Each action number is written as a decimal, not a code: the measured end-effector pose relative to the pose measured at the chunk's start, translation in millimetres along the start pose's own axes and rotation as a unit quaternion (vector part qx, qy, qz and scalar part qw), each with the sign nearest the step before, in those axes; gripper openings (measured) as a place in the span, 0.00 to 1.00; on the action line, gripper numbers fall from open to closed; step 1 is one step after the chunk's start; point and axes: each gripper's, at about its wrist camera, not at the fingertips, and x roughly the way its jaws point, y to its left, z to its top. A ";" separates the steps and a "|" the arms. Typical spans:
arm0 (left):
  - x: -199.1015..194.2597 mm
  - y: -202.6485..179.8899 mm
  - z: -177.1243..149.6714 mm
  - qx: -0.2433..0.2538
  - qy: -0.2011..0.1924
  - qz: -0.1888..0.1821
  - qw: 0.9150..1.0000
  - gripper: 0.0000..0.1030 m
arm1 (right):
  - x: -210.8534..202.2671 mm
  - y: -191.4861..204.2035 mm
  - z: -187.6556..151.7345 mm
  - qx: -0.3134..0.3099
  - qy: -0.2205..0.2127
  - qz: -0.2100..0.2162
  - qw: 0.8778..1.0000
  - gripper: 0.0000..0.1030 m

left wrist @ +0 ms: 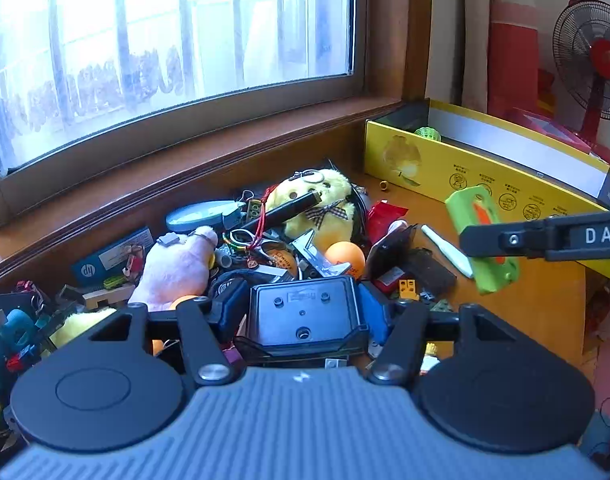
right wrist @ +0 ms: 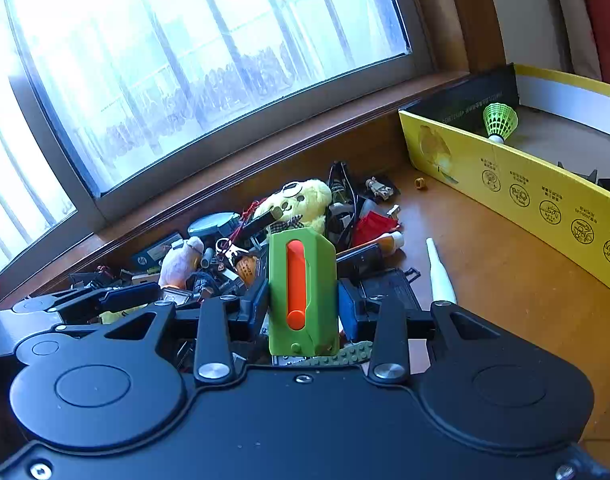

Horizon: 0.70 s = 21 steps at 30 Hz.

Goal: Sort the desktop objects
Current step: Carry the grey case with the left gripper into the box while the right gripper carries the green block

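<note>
while clamped in right gripper (right wrist: pixel 303 308), green case (right wrist: pixel 303 292)

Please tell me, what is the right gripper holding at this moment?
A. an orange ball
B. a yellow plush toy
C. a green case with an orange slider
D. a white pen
C. In the right wrist view the right gripper is shut on the green case, with a finger on each side of it; the left wrist view shows the same green case held above the desk.
</note>
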 end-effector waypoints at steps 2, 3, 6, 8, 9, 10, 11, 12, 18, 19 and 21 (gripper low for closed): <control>-2.6 -0.9 0.2 -0.003 -0.003 0.005 1.000 0.61 | -0.1 0.4 0.1 -0.002 0.000 0.006 1.000 0.35; -4.1 -1.5 0.8 -0.005 -0.004 0.008 1.000 0.61 | -0.3 0.5 0.3 -0.003 -0.001 0.010 1.000 0.35; -7.5 -3.8 2.0 -0.011 -0.008 0.019 1.000 0.61 | 0.5 0.4 1.8 -0.003 -0.002 0.019 1.000 0.35; -10.4 -5.0 3.5 -0.017 -0.011 0.025 0.999 0.61 | -0.2 -0.5 3.0 0.000 0.001 0.025 1.000 0.35; -12.3 -5.9 4.6 -0.021 -0.012 0.030 0.999 0.61 | -1.0 -0.8 3.7 -0.001 0.002 0.029 1.000 0.35; -13.8 -6.4 5.7 -0.023 -0.014 0.033 0.999 0.61 | -1.6 -0.6 4.6 -0.005 0.004 0.032 0.999 0.35; -16.1 -7.2 7.0 -0.025 -0.017 0.038 0.999 0.61 | -1.9 -0.2 5.7 -0.009 0.005 0.035 0.999 0.35; -17.8 -8.4 8.3 -0.027 -0.020 0.042 0.999 0.61 | -2.1 0.0 7.0 -0.012 0.006 0.039 0.999 0.35; -19.0 -21.7 19.5 -0.036 -0.032 0.070 0.996 0.61 | -0.6 -5.7 16.1 -0.029 0.012 0.065 0.997 0.35; -18.0 -24.7 22.0 -0.039 -0.033 0.074 0.996 0.61 | 0.0 -8.4 18.7 -0.031 0.013 0.068 0.997 0.35; -13.4 -31.8 28.2 -0.045 -0.032 0.073 0.996 0.61 | 1.7 -15.8 24.9 -0.035 0.017 0.074 0.997 0.35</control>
